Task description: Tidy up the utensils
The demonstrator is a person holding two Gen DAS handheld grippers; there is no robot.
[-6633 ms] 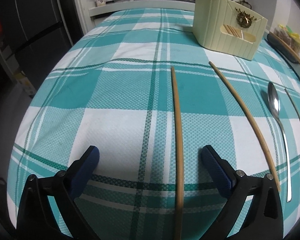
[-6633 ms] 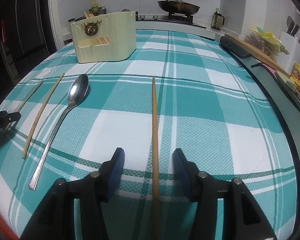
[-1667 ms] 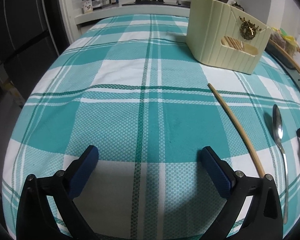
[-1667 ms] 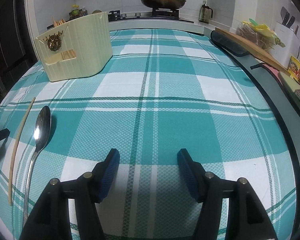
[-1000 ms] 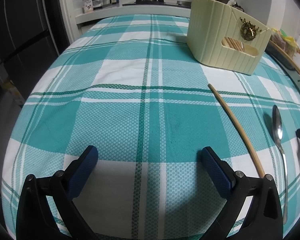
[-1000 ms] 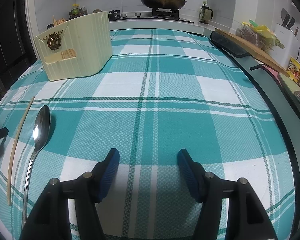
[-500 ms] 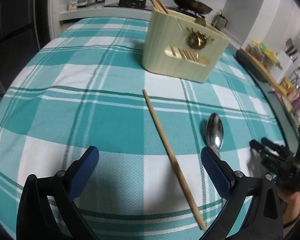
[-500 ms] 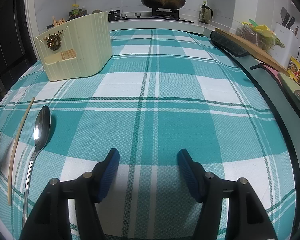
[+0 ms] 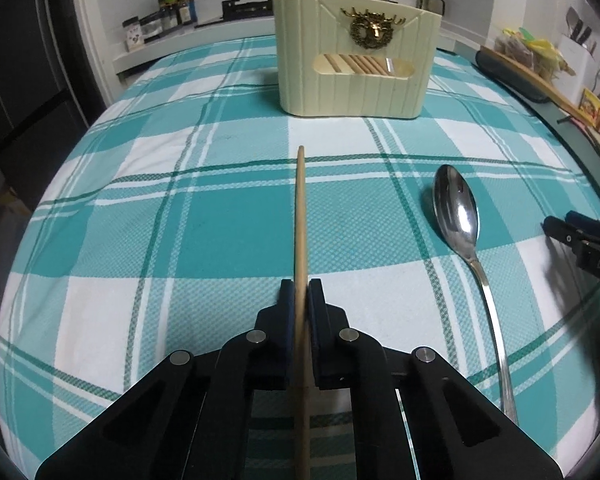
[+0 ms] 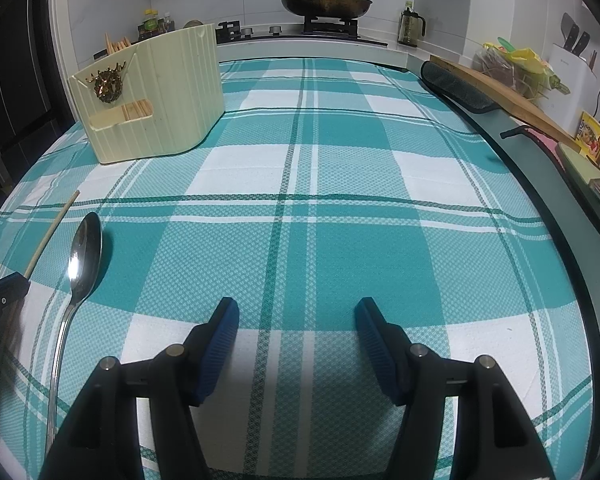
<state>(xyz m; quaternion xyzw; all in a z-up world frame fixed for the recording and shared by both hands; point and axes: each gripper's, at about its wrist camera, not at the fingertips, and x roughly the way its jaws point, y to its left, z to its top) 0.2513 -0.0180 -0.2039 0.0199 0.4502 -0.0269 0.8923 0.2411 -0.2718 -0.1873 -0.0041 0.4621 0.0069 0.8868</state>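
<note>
Lengthwise, slender wooden chopstick (image 9: 301, 216) between ribbed fingers (image 9: 315, 300)

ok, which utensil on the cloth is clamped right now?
The wooden chopstick, pinched in the shut left hand-held gripper. The metal spoon lies free beside it.

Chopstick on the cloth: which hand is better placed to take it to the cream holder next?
Left. The left gripper is shut on the chopstick, facing the holder; the right gripper is open and empty.
</note>
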